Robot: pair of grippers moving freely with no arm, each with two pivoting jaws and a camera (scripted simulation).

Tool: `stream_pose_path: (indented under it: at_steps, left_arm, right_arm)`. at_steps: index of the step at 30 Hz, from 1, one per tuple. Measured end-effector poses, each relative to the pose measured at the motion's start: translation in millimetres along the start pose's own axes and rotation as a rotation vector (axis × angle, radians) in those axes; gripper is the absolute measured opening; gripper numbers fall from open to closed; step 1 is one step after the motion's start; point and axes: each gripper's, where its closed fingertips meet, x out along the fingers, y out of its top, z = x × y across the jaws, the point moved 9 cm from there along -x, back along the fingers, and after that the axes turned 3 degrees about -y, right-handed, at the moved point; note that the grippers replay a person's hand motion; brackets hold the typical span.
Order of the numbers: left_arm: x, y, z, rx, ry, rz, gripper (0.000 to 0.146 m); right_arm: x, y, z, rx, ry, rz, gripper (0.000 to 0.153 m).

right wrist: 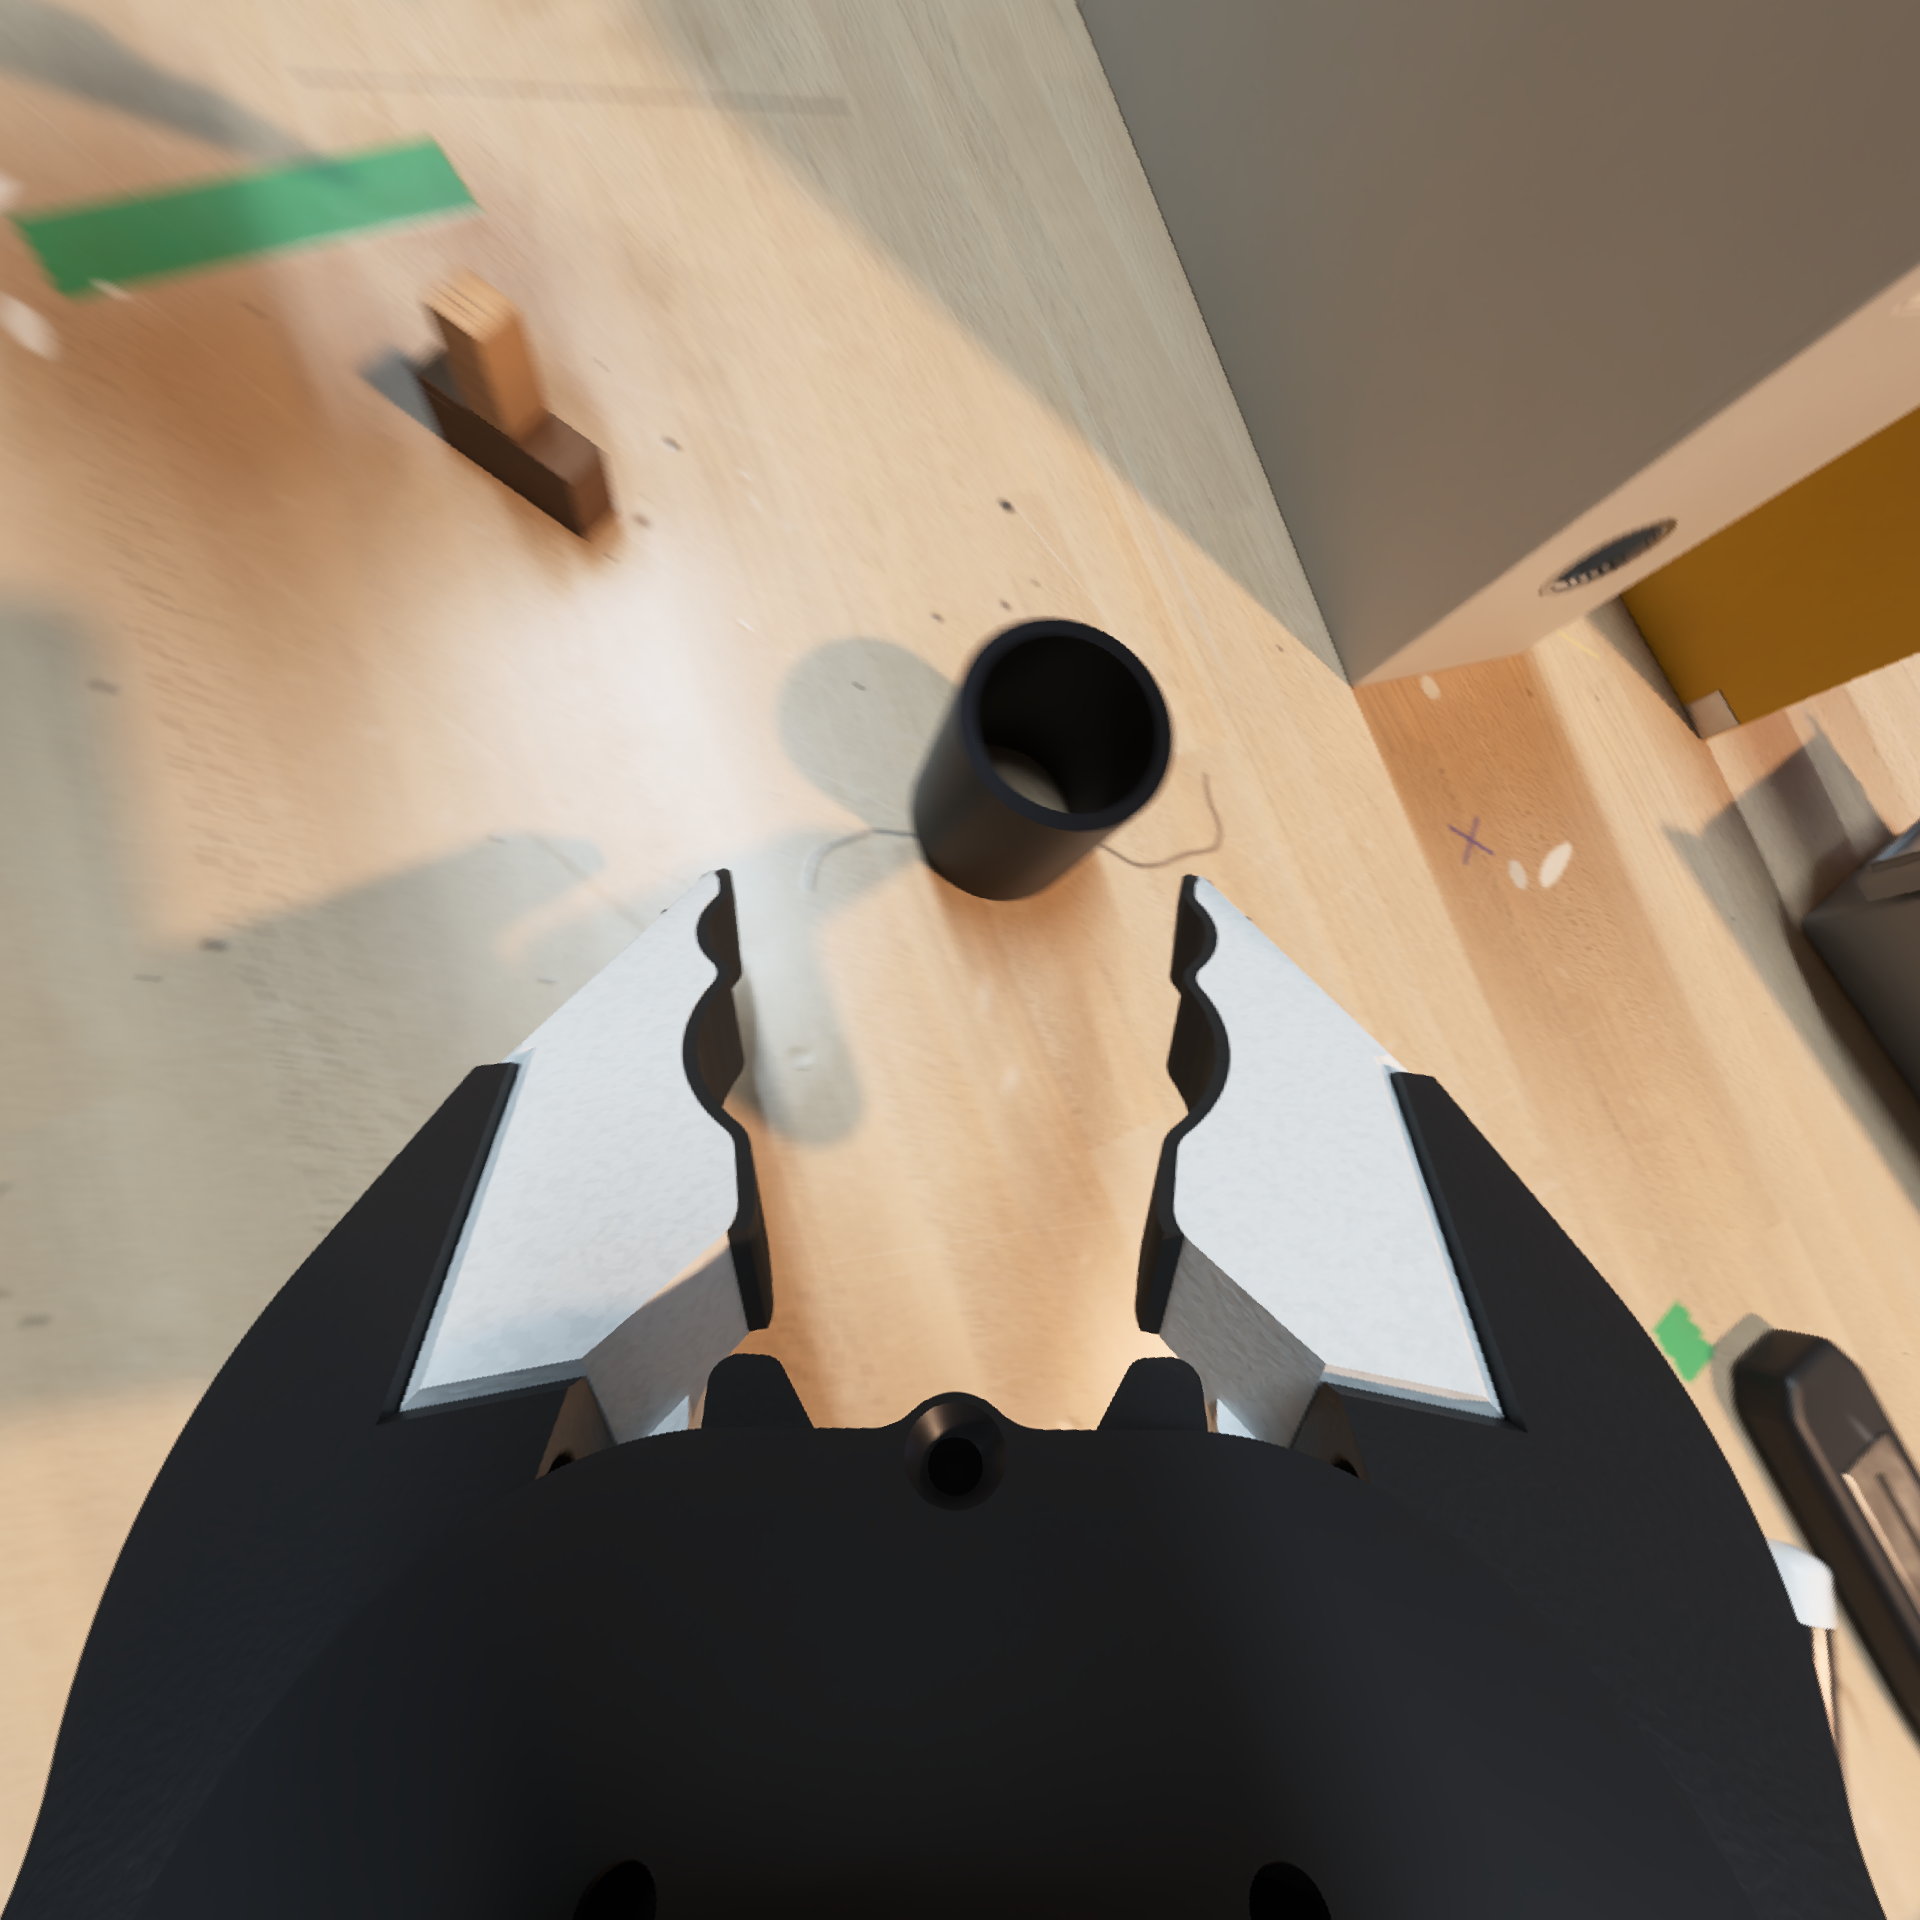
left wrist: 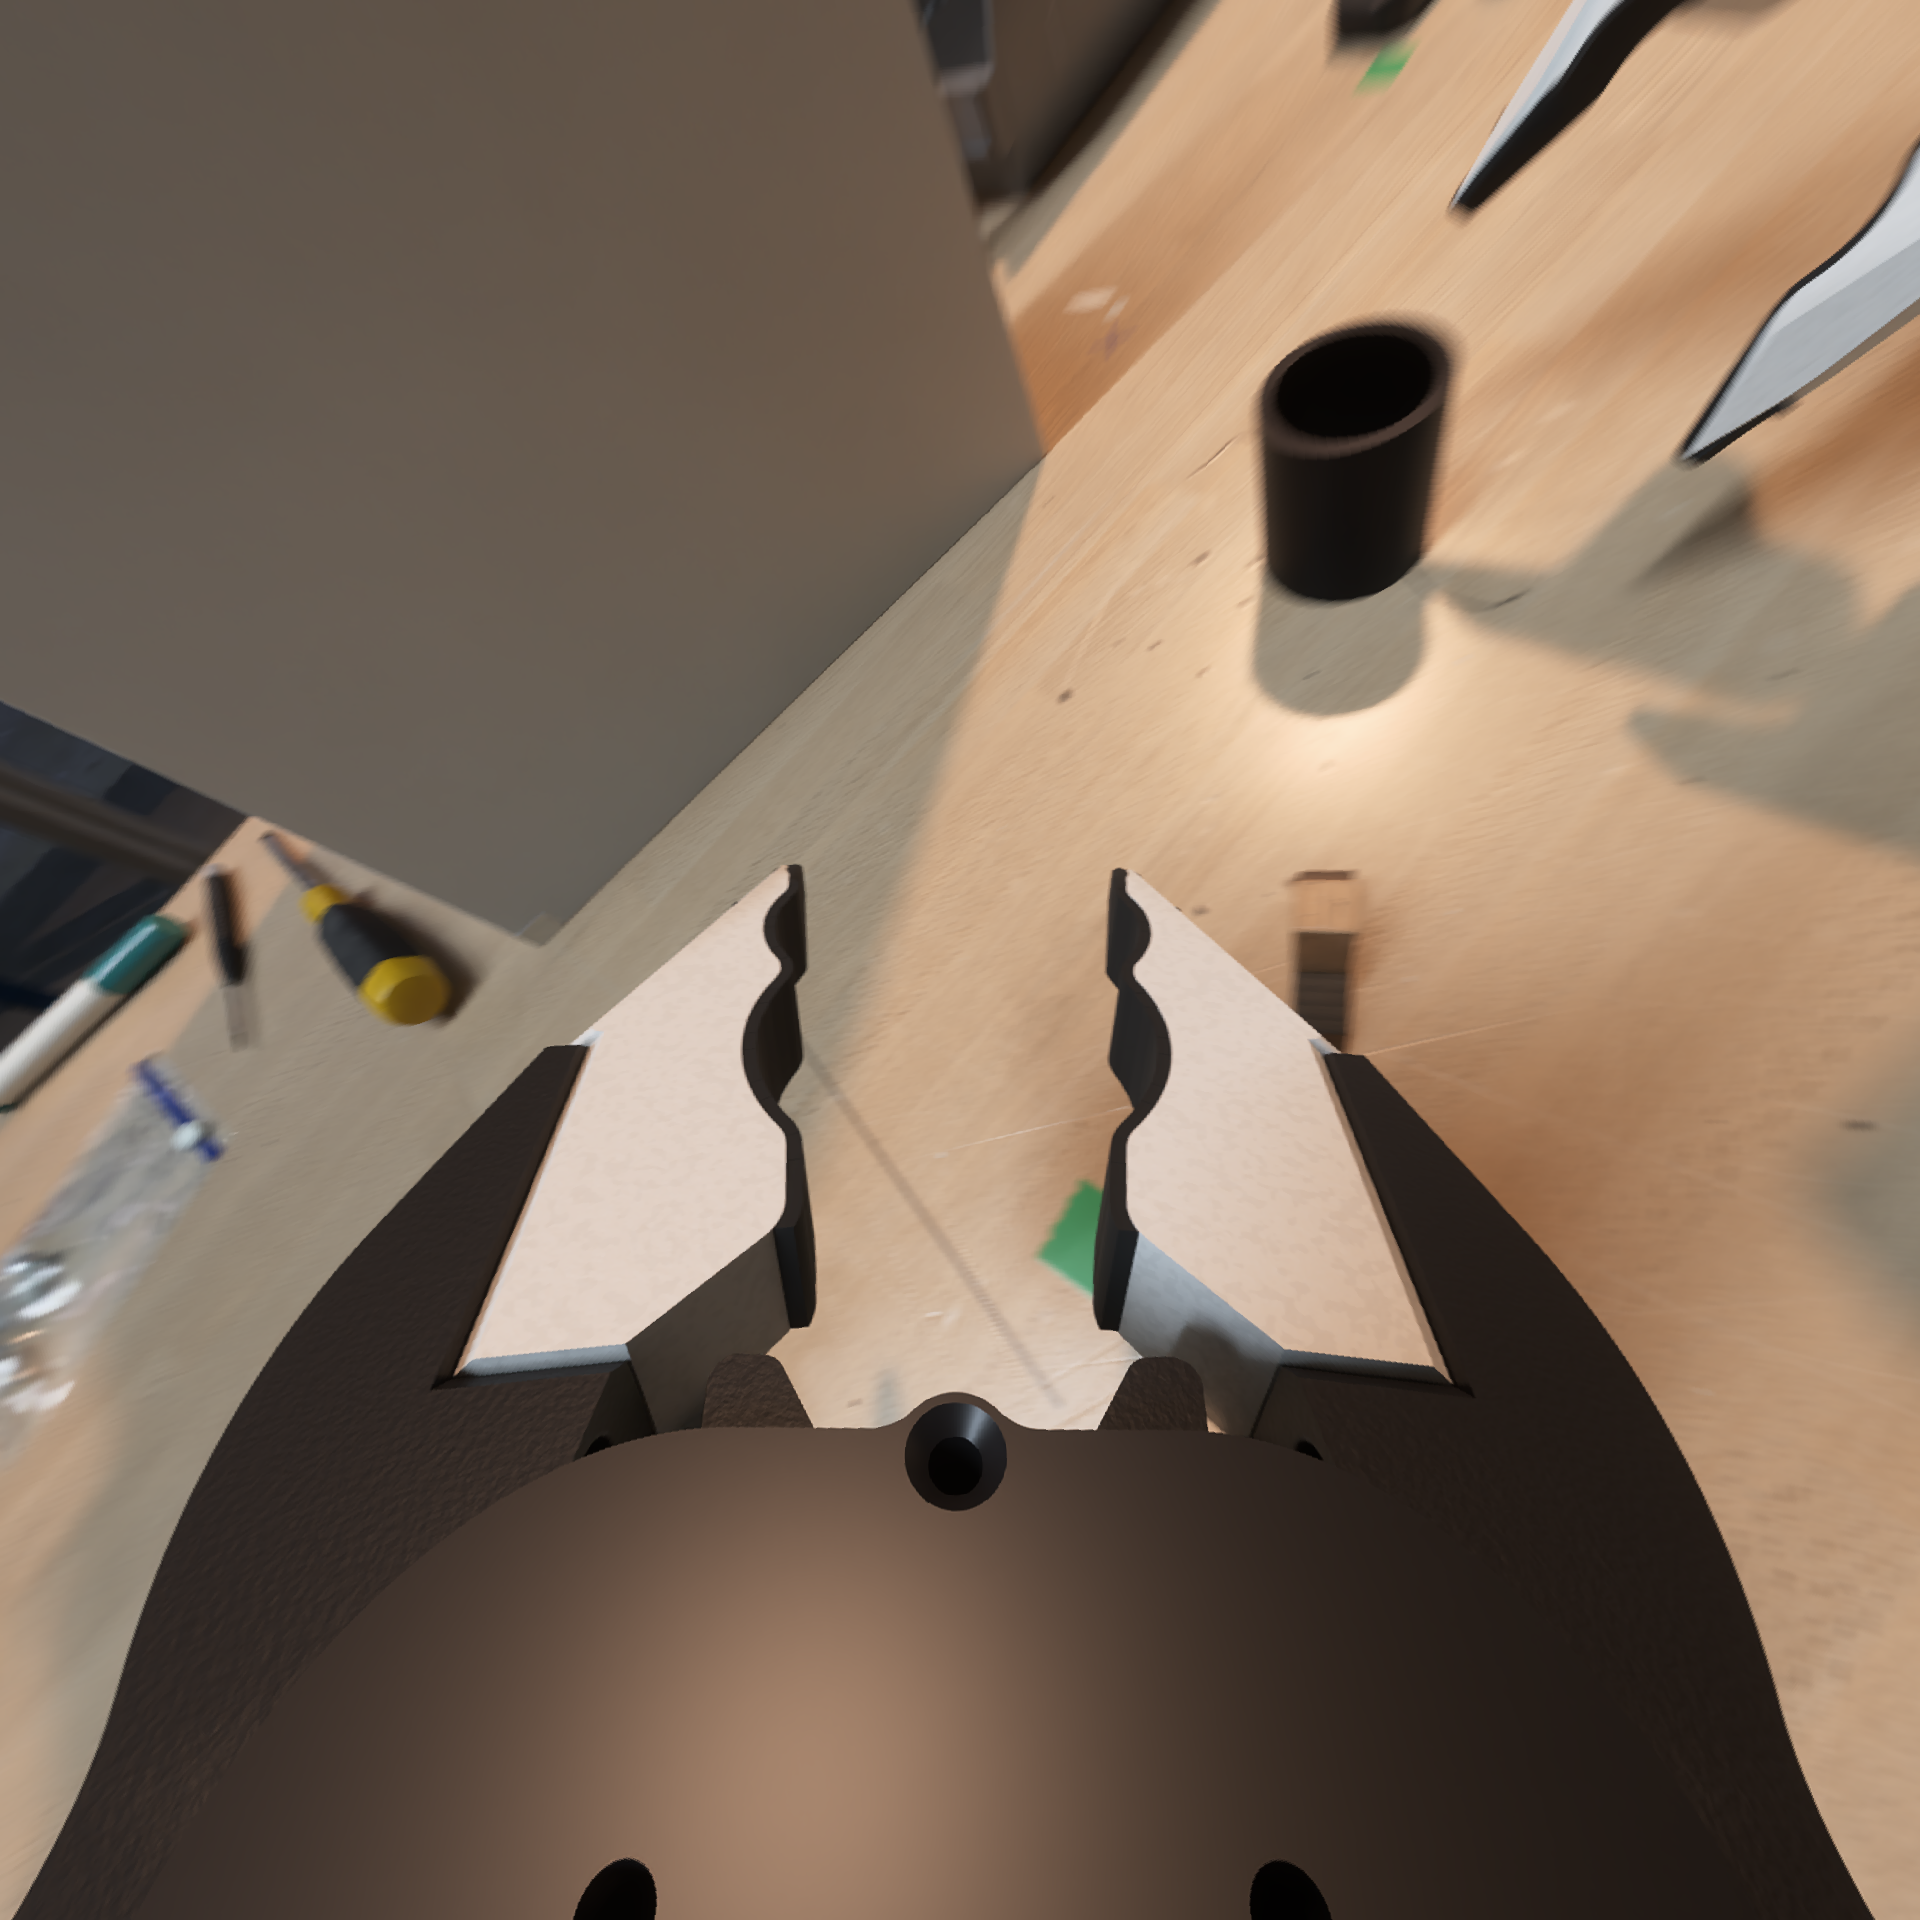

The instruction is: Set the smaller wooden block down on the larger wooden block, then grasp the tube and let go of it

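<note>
Tube (right wrist: 1044,764) stands upright on the bench (right wrist: 727,644) near its wall-side edge, just ahead of the right gripper (right wrist: 956,904), which is wide open and empty. Left gripper (left wrist: 956,894), also open and empty, is farther away.

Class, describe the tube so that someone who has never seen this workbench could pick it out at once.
Start at the pale wooden workbench and the big grey box on it. Near that box's edge stands the tube: short, black, upright, open at the top. The wooden blocks nearby are brown and flat-sided.
</note>
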Motion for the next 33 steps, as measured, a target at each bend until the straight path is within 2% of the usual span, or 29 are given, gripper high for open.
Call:
stream_pose_path:
  at_steps: [3, 6, 9, 12, 14, 17, 23, 25, 27, 30, 33]
  left_arm:
    - [18.9, 6.2, -17.2, 0.037, 0.026, -0.145, 0.081]
    - [39.0, 8.4, -21.8, 0.054, -0.022, -0.2, 0.092]
    - [49.9, 10.7, -20.8, 0.035, -0.091, -0.206, 0.081]
    - [52.5, 13.7, -20.9, 0.053, -0.064, -0.19, 0.05]
    - [52.5, 16.2, -19.8, 0.071, -0.048, -0.178, 0.038]
    - [55.3, 21.1, -13.8, 0.095, -0.054, -0.162, 0.03]
    - [67.5, 31.3, 3.3, 0.159, -0.045, -0.162, 0.025]
    - [68.6, 31.8, 5.9, 0.168, -0.032, -0.158, 0.025]
    - [66.9, 31.8, 5.4, 0.16, -0.038, -0.144, 0.026]
    - [47.2, 31.9, 2.7, 0.099, -0.034, -0.099, 0.036]
    - [8.0, 24.3, 7.1, -0.059, -0.075, 0.047, 0.037]
  right_arm:
    - [20.4, -5.6, 19.1, 0.001, 0.034, -0.038, 0.096]
    - [35.0, 0.9, 23.9, 0.021, 0.11, 0.001, 0.096]
    - [46.6, 7.9, 25.6, 0.006, 0.136, -0.008, 0.082]
    - [51.8, 9.1, 29.4, 0.007, 0.155, -0.014, 0.056]
    - [49.9, 7.5, 33.9, 0.032, 0.188, -0.019, 0.054]
    - [42.3, 0.0, 40.5, 0.05, 0.206, -0.034, 0.054]
    - [26.8, -16.0, 39.6, 0.057, 0.138, -0.053, 0.054]
    - [24.9, -18.4, 37.4, 0.075, 0.123, -0.036, 0.071]
    - [23.0, -19.6, 35.7, 0.085, 0.099, -0.022, 0.078]
    - [4.7, -19.4, 33.9, 0.113, 0.062, 0.021, 0.081]
    - [-34.8, -20.5, 20.8, 0.164, -0.005, 0.136, 0.082]
